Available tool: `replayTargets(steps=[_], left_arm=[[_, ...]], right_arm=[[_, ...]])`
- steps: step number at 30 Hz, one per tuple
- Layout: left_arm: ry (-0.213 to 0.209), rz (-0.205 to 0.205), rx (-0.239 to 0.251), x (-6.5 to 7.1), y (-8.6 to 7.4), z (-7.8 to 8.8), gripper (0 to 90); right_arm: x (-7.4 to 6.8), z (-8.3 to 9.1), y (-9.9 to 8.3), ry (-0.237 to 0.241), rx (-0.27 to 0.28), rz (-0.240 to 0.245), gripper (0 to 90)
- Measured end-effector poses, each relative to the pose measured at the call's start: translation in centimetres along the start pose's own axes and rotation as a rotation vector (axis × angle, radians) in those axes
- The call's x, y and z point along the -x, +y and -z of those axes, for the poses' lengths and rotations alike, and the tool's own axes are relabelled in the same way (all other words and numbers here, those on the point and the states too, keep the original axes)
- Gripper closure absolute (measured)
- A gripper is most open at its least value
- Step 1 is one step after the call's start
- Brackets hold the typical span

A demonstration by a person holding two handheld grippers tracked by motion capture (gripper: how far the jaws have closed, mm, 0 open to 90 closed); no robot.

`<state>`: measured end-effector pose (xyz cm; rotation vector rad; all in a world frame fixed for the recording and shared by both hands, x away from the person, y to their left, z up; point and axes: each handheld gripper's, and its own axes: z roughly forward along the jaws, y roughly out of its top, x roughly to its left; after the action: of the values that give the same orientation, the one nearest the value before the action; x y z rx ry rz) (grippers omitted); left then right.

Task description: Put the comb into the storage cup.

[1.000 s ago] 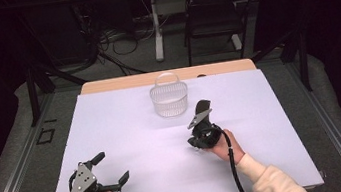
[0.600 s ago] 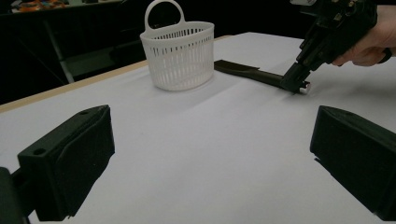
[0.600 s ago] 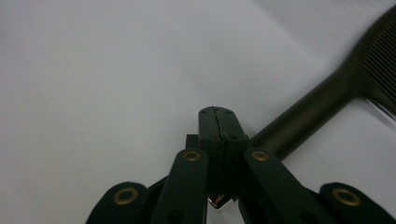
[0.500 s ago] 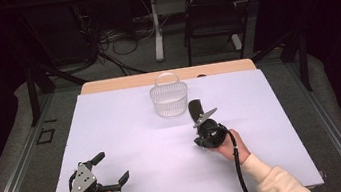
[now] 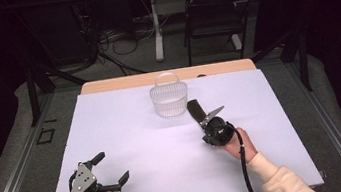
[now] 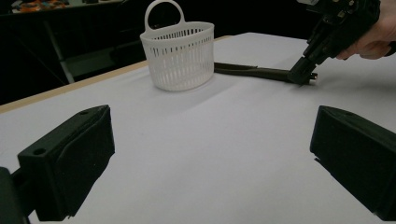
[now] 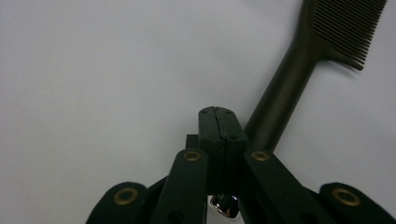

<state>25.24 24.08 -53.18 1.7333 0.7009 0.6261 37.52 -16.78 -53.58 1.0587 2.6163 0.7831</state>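
The right tool (image 5: 201,117) has slid toward the basket (image 5: 169,100), and the comb (image 5: 194,109) it clamps has swung with it; the left tool (image 5: 114,170) has not budged. The right tool's jaws are pressed together on the end of the comb's handle, toothed end ahead of the tool and just beside the basket, the comb low over the tabletop (image 5: 129,142), probably for lifting in. The left tool gapes wide, empty, resting well back from the basket.
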Motion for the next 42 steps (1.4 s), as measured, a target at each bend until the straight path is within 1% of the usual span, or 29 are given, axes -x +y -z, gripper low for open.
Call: replayTargets(steps=[2, 3, 5, 7, 9, 10, 13, 14, 15, 16, 17, 18, 20, 23, 25, 27, 29, 30, 31, 32, 33, 34, 36, 37, 38, 39, 41, 42], left_arm=[[0.0, 0.0, 0.0, 0.0, 0.0, 0.0, 0.0], [0.0, -0.001, -0.001, 0.0, 0.0, 0.0, 0.0], [0.0, -0.001, -0.001, 0.0, 0.0, 0.0, 0.0], [0.0, -0.002, -0.001, 0.0, 0.0, 0.0, 0.0], [0.0, -0.002, -0.002, 0.0, 0.0, 0.0, 0.0], [0.0, -0.002, -0.001, 0.0, 0.0, 0.0, 0.0], [-0.001, -0.002, -0.002, 0.0, 0.0, 0.0, 0.0], [0.0, -0.002, -0.001, 0.0, 0.0, 0.0, 0.0], [0.0, -0.002, -0.001, 0.0, 0.0, 0.0, 0.0], [0.0, -0.002, -0.001, 0.0, 0.0, 0.0, 0.0], [0.0, -0.002, -0.001, 0.0, 0.0, 0.0, 0.0], [0.0, -0.002, -0.001, 0.0, 0.0, 0.0, 0.0], [0.0, 0.0, 0.0, 0.0, 0.0, 0.0, 0.0], [0.0, -0.001, 0.0, 0.0, 0.0, 0.0, 0.0], [0.0, 0.0, 0.001, 0.0, 0.0, 0.0, 0.0], [0.001, 0.001, 0.001, 0.0, 0.0, 0.0, 0.0], [0.001, 0.0, 0.001, 0.0, 0.0, 0.0, 0.0], [0.001, -0.001, 0.0, 0.0, 0.0, 0.0, 0.0], [0.001, 0.0, 0.0, 0.0, 0.0, 0.0, 0.0], [0.001, 0.0, 0.001, 0.0, 0.0, 0.0, 0.0], [0.001, -0.001, 0.0, 0.1, 0.0, 0.0, 0.0], [0.001, -0.001, 0.0, 0.1, 0.0, 0.0, 0.0], [0.002, -0.001, 0.0, 0.1, 0.0, 0.0, 0.0], [0.002, 0.0, 0.0, 0.1, 0.0, 0.0, 0.0], [0.002, -0.001, 0.0, 0.1, 0.0, 0.0, 0.0], [0.002, -0.001, 0.0, 0.1, 0.0, 0.0, 0.0], [0.002, -0.001, -0.001, 0.0, 0.0, 0.0, 0.0], [0.002, -0.001, -0.002, 0.0, 0.0, 0.0, 0.0]], right_arm=[[0.3, 0.1, -0.2, -0.005, -0.001, -0.003, 90.0], [0.4, 0.2, -0.2, -0.01, -0.004, -0.016, 90.0], [0.8, 0.3, -0.4, -0.015, -0.003, -0.018, 90.0], [1.0, 0.5, -0.6, -0.024, -0.004, -0.03, 90.0], [1.4, 0.6, -0.7, -0.031, -0.018, -0.03, 90.0], [1.5, 0.7, -0.8, -0.037, -0.017, -0.042, 90.0], [2.1, 0.8, -1.0, -0.046, -0.01, -0.055, 90.0], [2.3, 0.8, -1.1, -0.048, -0.013, -0.058, 90.0], [2.4, 0.9, -1.1, -0.055, -0.018, -0.072, 90.0], [2.6, 1.0, -1.2, -0.059, -0.023, -0.065, 90.0], [2.7, 0.9, -1.3, -0.065, -0.012, -0.071, 90.0], [2.9, 1.0, -1.3, -0.071, -0.022, -0.072, 90.0], [3.0, 1.0, -1.4, -0.075, -0.019, -0.083, 90.0], [3.1, 1.1, -1.5, -0.061, -0.033, -0.082, 90.0], [3.1, 1.2, -1.4, -0.051, -0.027, -0.082, 90.0], [3.0, 1.6, -1.3, -0.037, -0.018, -0.093, 82.9], [2.9, 2.1, -1.1, -0.022, -0.012, -0.092, 78.4], [2.9, 2.2, -1.0, -0.02, -0.004, -0.092, 73.7], [2.9, 2.5, -0.9, -0.019, -0.008, -0.097, 70.2], [2.9, 2.7, -0.8, -0.019, -0.001, -0.108, 69.6], [2.9, 2.8, -0.7, -0.019, 0.001, -0.105, 67.4], [3.0, 2.9, -0.6, -0.018, 0.002, -0.109, 61.8], [3.1, 3.0, -0.4, -0.024, -0.011, -0.117, 59.8], [3.3, 3.0, -0.3, -0.031, -0.013, -0.11, 56.1], [3.3, 3.1, -0.2, -0.034, -0.022, -0.123, 53.1], [3.4, 3.1, -0.1, -0.032, -0.024, -0.127, 52.4], [3.7, 3.1, 0.1, -0.037, -0.029, -0.129, 46.2], [3.9, 3.1, 0.3, -0.039, -0.036, -0.127, 44.6]])
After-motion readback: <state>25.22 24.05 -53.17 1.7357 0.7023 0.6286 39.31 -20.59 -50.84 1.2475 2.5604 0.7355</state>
